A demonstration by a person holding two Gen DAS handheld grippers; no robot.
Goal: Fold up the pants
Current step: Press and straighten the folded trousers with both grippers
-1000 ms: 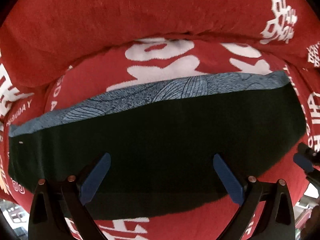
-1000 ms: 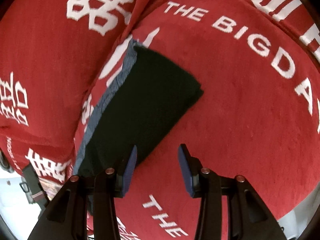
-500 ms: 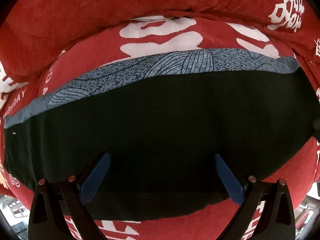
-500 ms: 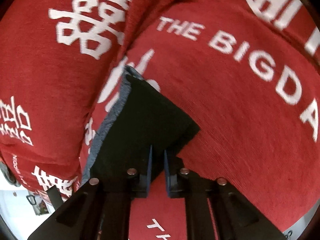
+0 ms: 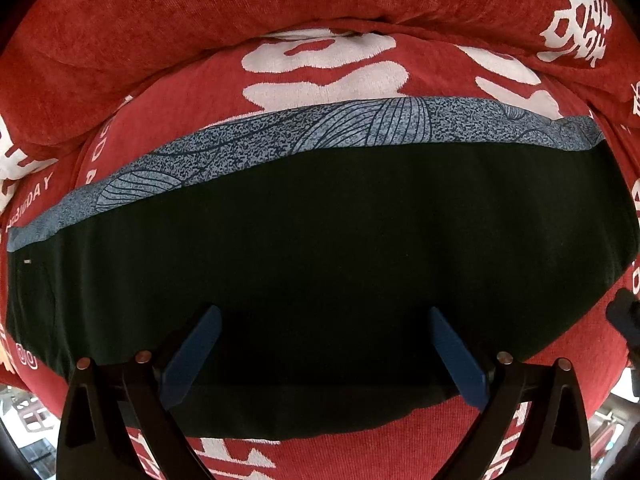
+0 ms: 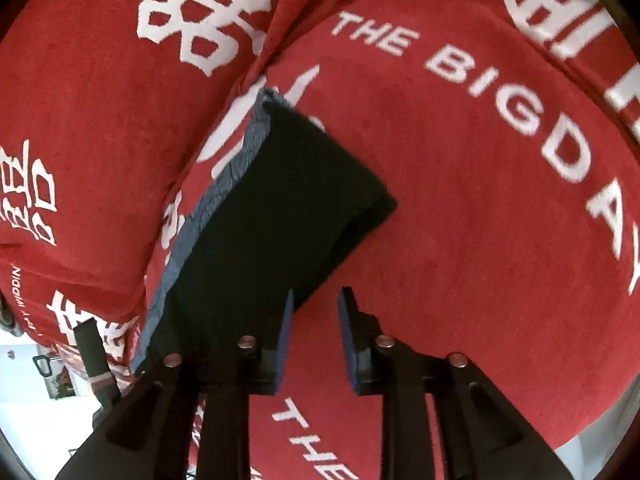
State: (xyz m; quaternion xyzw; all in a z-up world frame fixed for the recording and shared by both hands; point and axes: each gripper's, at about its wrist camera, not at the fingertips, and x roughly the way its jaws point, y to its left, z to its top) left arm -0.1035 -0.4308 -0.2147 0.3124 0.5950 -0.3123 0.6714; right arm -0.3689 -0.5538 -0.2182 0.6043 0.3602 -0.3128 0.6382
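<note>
The folded pants (image 5: 320, 248) are a flat black rectangle with a grey-blue patterned band (image 5: 320, 128) along the far edge, lying on a red cushion. My left gripper (image 5: 324, 328) is wide open and empty, hovering over the near half of the pants. In the right wrist view the pants (image 6: 280, 208) lie ahead and to the left. My right gripper (image 6: 316, 300) is partly open and empty, its left finger (image 6: 286, 328) at the pants' near right edge, the right one over red cloth.
The red cushion (image 6: 480, 220) carries white letters and characters. A raised red back cushion (image 5: 240, 12) runs behind the pants. The cushion's front edge and pale floor show at the lower corners (image 6: 24, 392).
My right gripper was partly open, closed almost shut at the pants' near right corner, and has now opened again and pulled back slightly. My left gripper moved a little closer over the pants, still open.
</note>
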